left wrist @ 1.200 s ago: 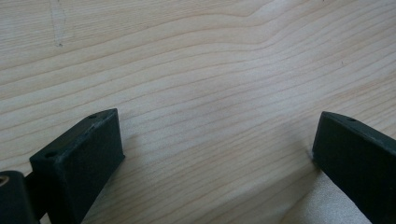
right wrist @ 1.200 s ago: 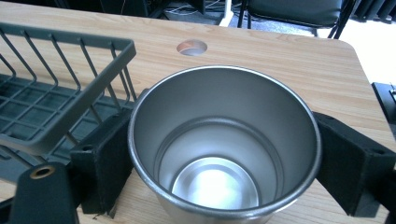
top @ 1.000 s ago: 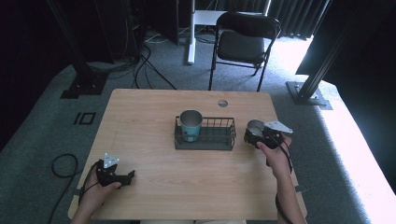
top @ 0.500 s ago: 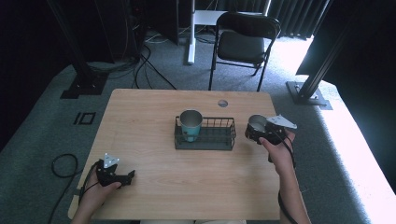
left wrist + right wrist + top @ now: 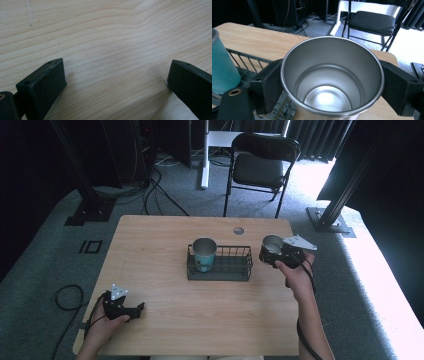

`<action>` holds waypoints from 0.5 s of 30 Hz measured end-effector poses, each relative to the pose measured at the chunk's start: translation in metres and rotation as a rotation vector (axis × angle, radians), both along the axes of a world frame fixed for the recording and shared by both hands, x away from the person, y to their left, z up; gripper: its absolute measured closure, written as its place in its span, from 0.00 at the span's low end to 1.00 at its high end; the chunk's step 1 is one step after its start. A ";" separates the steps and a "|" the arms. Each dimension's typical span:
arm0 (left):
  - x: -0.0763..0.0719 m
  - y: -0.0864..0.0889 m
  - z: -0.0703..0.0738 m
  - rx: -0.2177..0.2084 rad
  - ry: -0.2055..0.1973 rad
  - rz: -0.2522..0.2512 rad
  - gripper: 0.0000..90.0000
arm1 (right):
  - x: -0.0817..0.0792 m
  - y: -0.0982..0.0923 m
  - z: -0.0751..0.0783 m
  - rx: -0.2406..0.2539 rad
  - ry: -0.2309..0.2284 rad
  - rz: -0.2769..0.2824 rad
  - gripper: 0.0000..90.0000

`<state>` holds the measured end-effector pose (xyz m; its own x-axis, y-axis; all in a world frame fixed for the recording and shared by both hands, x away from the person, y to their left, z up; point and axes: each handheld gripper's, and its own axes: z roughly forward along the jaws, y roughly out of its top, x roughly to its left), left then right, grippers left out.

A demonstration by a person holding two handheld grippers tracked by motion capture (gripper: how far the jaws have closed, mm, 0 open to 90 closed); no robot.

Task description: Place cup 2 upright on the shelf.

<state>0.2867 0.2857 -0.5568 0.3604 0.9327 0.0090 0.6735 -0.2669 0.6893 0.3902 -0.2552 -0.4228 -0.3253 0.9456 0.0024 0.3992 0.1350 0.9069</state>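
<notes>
Right claw (image 5: 272, 256) clamped on a steel cup (image 5: 271, 249), one jaw pressed to each side of the wall, seen right of centre in the high view, just beside the right end of the black wire basket (image 5: 226, 265). In the right gripper view, cup (image 5: 332, 80) upright and empty, mouth open to the camera, shiny bottom visible, black pads flush against left and right flanks. Teal tumbler (image 5: 204, 253) standing in the left half of the basket, mid-frame; same tumbler (image 5: 222, 67) at the left edge of the right gripper view, behind the basket's wires (image 5: 249, 63). Left claw (image 5: 131, 310) resting low at the lower left of the wooden bench (image 5: 160, 245), well apart from basket and cups. In the left gripper view, jaws spread wide over bare wood grain (image 5: 107, 50), nothing between them. Folding chair (image 5: 262, 167) beyond the bench's far edge, upper centre.
</notes>
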 end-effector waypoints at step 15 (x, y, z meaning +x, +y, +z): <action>0.000 0.000 0.000 0.000 0.000 0.000 0.03 | 0.004 0.029 0.019 -0.003 -0.022 0.067 0.15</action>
<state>0.2866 0.2857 -0.5568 0.3605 0.9327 0.0091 0.6733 -0.2669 0.6895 0.3941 -0.2261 -0.4038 -0.3877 0.9218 -0.0080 0.3693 0.1633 0.9148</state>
